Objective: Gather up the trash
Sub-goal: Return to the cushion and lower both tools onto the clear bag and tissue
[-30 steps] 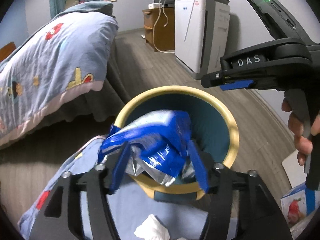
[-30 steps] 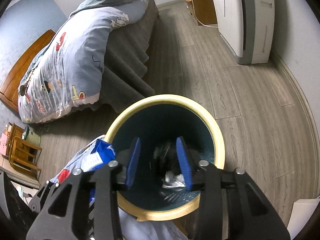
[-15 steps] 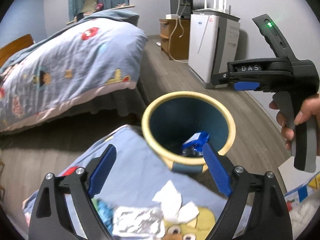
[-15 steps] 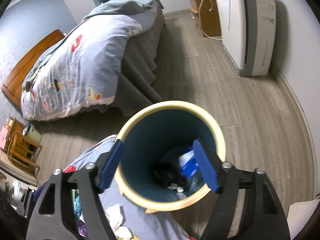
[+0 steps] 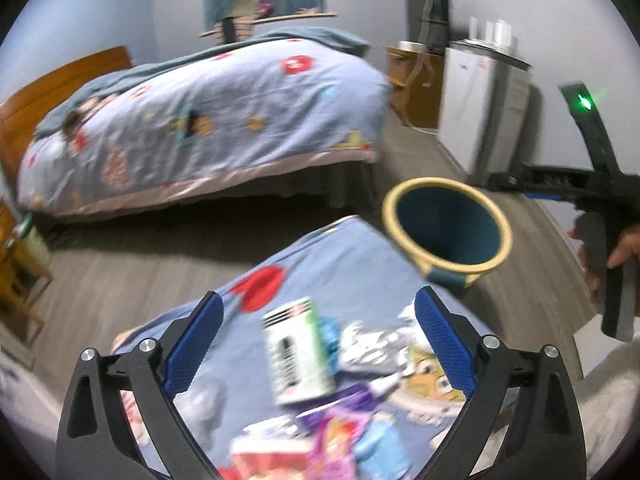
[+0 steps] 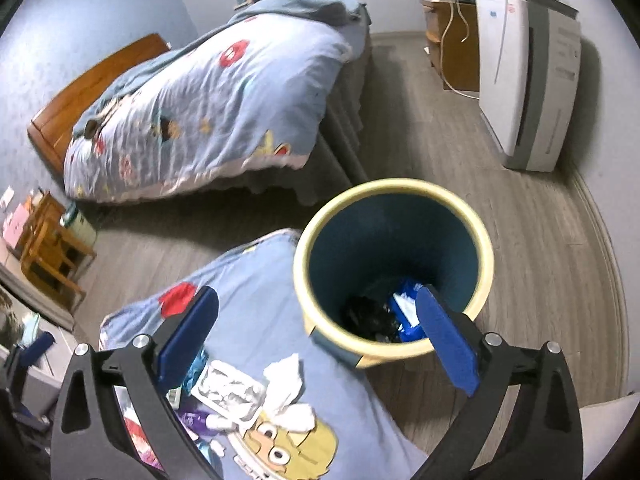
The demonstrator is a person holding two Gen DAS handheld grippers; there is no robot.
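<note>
Both grippers, left gripper [image 5: 316, 344] and right gripper [image 6: 316, 338], are gaping empty; next, probably the blurred carton [image 5: 298, 354], pinching squarely before crossing to the bin [image 6: 394, 268].

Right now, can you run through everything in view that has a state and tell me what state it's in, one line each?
left gripper: open, nothing between its fingers, just been opening
right gripper: open, empty, just been opening
trash bin: upright, no lid, partly filled
blue wrapper: lying in the bin bottom
white tissue: crumpled, on the blue cloth
foil blister pack: lying flat on the cloth
green and white carton: lying on the cloth
</note>
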